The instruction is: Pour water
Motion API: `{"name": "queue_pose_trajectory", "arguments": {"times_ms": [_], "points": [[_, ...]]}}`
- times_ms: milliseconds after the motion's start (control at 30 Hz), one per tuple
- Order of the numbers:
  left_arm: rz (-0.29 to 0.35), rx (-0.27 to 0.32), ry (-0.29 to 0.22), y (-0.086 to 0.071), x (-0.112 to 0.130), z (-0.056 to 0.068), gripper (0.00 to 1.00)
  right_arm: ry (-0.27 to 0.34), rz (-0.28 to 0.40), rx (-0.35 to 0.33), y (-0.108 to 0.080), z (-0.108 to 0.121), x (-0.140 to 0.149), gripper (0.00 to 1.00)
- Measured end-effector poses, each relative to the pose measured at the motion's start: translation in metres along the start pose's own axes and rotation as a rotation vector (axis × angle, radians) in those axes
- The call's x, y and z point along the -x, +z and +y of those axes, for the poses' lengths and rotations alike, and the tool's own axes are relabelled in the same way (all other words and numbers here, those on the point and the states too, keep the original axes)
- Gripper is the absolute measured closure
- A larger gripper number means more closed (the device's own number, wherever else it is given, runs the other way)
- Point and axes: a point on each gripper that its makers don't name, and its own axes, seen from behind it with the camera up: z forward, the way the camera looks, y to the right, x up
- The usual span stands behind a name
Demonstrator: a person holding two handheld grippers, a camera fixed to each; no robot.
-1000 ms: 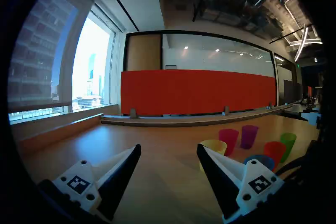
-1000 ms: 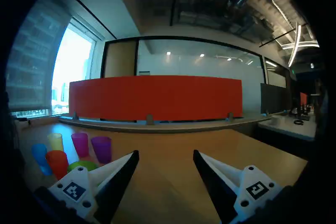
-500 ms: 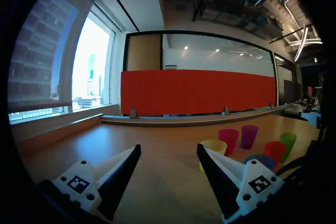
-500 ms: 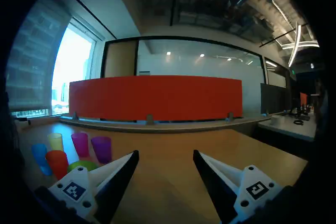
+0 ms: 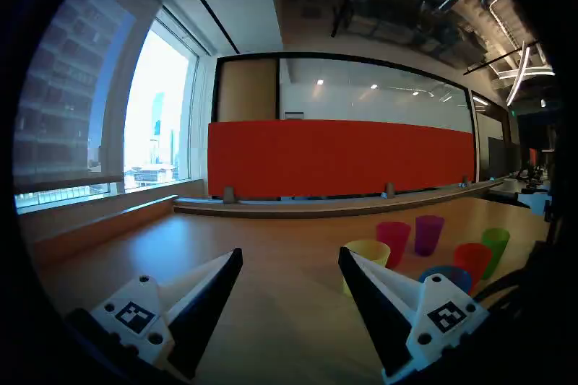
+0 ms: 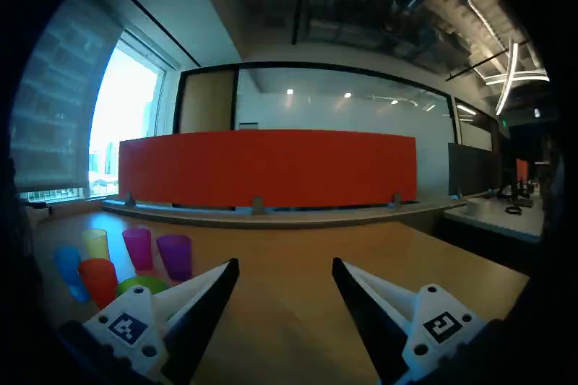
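— Wood table [image 5: 289, 327] runs to the red wall [image 5: 332, 157]. Where are our cups [image 5: 428, 233]?
— Six stand together, right of our left claw [image 5: 289, 251]; its finger hides part of one. Both it and our right claw [image 6: 285, 261] gape wide, empty.

A group of cups [image 5: 428, 235] is set on a table [image 5: 274, 240]; it is found to the right in the left gripper view and to the left in the right gripper view. A partition [image 5: 339, 157] is mounted along the far table edge, behind the cups. A window [image 5: 155, 132] is located left of the partition. A second desk [image 6: 498, 215] is positioned right of the table.
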Motion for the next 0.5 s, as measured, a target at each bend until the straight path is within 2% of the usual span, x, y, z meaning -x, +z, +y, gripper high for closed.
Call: {"name": "queue_pose_trajectory", "arguments": {"times_ms": [500], "points": [[0.0, 0.0, -0.002, 0.0018, 0.0008, -0.001, 0.01, 0.0, 0.0, 0.0, -0.0004, 0.0004, 0.0, 0.0]]}}
